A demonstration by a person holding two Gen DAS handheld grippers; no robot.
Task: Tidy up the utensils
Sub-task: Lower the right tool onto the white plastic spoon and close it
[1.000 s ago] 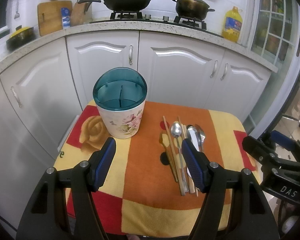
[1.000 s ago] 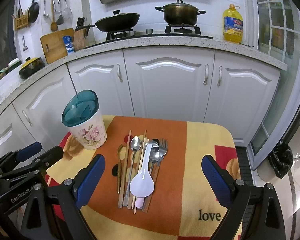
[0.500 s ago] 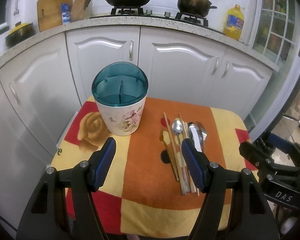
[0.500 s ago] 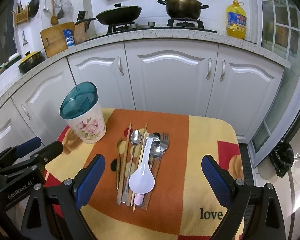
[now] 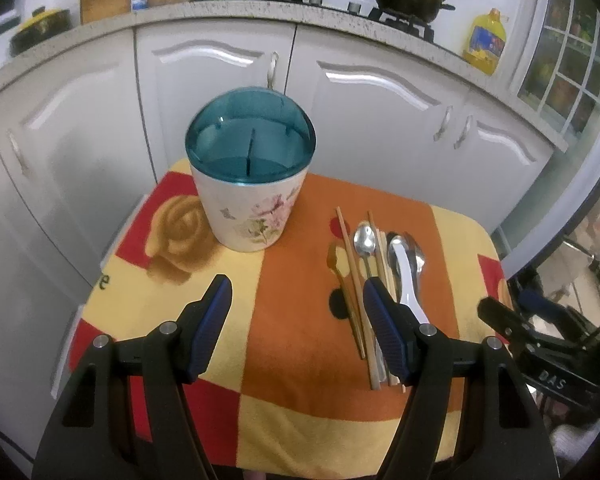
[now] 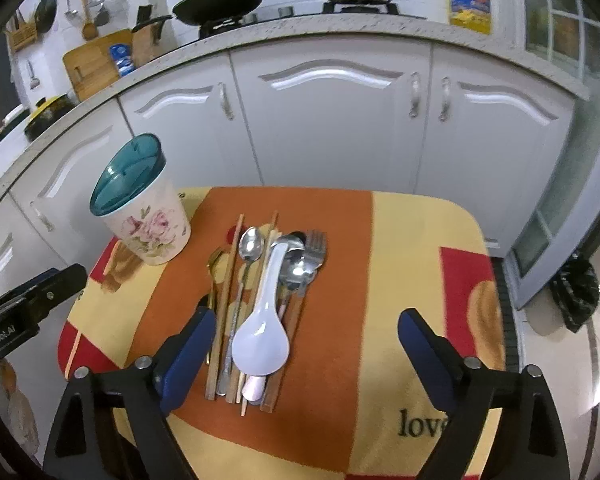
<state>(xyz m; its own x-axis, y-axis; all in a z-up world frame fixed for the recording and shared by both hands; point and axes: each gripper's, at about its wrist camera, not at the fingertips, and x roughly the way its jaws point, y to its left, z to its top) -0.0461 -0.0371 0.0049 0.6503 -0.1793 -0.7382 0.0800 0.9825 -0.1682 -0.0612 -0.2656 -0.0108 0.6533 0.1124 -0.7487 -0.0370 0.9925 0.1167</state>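
Note:
A floral utensil holder [image 5: 252, 208] with a teal divided top stands at the back left of the small cloth-covered table [image 6: 400, 280]. Right of it lies a pile of utensils: a white ceramic spoon [image 6: 262, 344] on top, a metal spoon [image 6: 251, 244], a fork [image 6: 314, 246], wooden chopsticks [image 6: 230, 276] and a gold spoon [image 6: 216, 260]. My left gripper [image 5: 296, 284] hovers open over bare cloth in front of the holder. My right gripper [image 6: 306, 314] hangs above the near end of the pile. Its jaws are closing, wide apart, and the pads touch nothing.
White kitchen cabinets [image 6: 332, 128] stand close behind the table, under a counter with a stove, pots and a yellow oil bottle [image 6: 470, 0]. The cloth's right half [image 6: 420, 240] holds nothing. A black bin bag [image 6: 576, 296] sits on the floor at the right.
Both grippers have come down toward the table, so the holder and the pile look larger. The right gripper's fingers now stand a little closer together.

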